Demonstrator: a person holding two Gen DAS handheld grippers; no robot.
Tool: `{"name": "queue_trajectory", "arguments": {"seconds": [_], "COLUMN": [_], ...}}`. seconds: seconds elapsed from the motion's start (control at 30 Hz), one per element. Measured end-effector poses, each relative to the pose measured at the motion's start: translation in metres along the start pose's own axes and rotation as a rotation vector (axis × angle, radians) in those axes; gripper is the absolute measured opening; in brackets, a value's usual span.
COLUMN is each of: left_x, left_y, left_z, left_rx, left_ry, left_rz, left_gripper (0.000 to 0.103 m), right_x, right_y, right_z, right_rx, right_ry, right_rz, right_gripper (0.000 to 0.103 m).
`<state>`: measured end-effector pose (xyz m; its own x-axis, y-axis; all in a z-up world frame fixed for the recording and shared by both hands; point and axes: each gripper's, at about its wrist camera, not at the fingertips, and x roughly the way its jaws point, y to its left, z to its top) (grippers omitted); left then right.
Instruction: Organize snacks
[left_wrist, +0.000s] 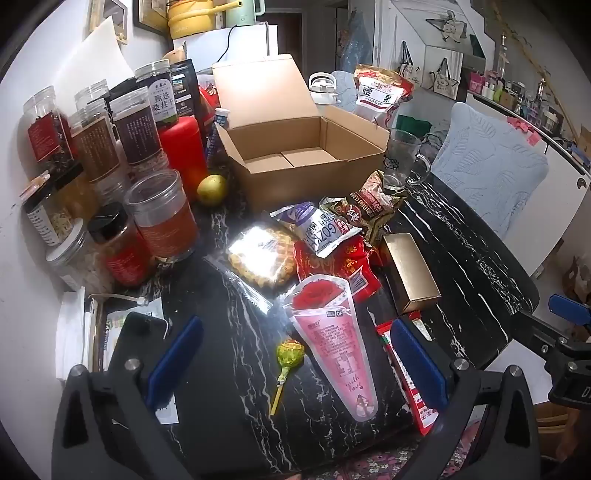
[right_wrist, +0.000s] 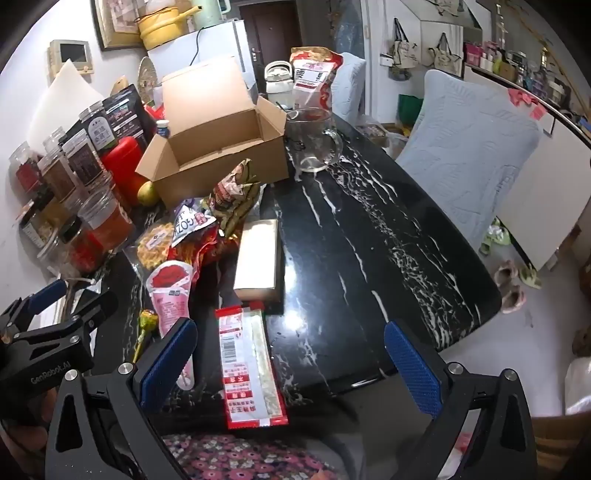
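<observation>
An open empty cardboard box (left_wrist: 295, 155) (right_wrist: 218, 147) stands at the back of the black marble table (left_wrist: 461, 251) (right_wrist: 369, 240). Snacks lie in front of it: a pink cone pouch with a rose (left_wrist: 332, 339) (right_wrist: 171, 295), a green lollipop (left_wrist: 290, 356) (right_wrist: 147, 319), a waffle pack (left_wrist: 260, 254), a white pouch (left_wrist: 321, 225), red packets (left_wrist: 340, 266), a gold box (left_wrist: 410, 273) (right_wrist: 258, 258), and a long red-and-white packet (right_wrist: 247, 365) (left_wrist: 406, 369). My left gripper (left_wrist: 295, 362) is open above the pouch and lollipop. My right gripper (right_wrist: 291, 365) is open above the long packet.
Several jars (left_wrist: 92, 147) and a red canister (left_wrist: 183, 147) crowd the left side by the wall. A lemon (left_wrist: 211, 189) lies by the box. A glass mug (left_wrist: 402, 158) (right_wrist: 314, 140) and a cashew bag (left_wrist: 380, 96) stand behind. A chair with a blue cushion (right_wrist: 469, 147) is at right.
</observation>
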<state>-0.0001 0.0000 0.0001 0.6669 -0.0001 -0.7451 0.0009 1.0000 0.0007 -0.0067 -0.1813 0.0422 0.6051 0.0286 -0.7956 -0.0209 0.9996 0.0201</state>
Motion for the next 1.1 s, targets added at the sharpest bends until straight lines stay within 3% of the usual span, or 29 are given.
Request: {"name": "queue_trajectory", "arguments": {"seconds": [1.1], "left_x": [0.0016], "left_y": [0.0042], "left_z": [0.0012], "left_rx": [-0.008], "left_ry": [-0.004], "left_rz": [0.002], "left_gripper": [0.103], "right_x": [0.0045], "right_y": [0.006], "right_z": [0.0007], "right_rx": [-0.015], "right_ry": [0.0], "right_rz": [0.008], "right_gripper": [0.103]}}
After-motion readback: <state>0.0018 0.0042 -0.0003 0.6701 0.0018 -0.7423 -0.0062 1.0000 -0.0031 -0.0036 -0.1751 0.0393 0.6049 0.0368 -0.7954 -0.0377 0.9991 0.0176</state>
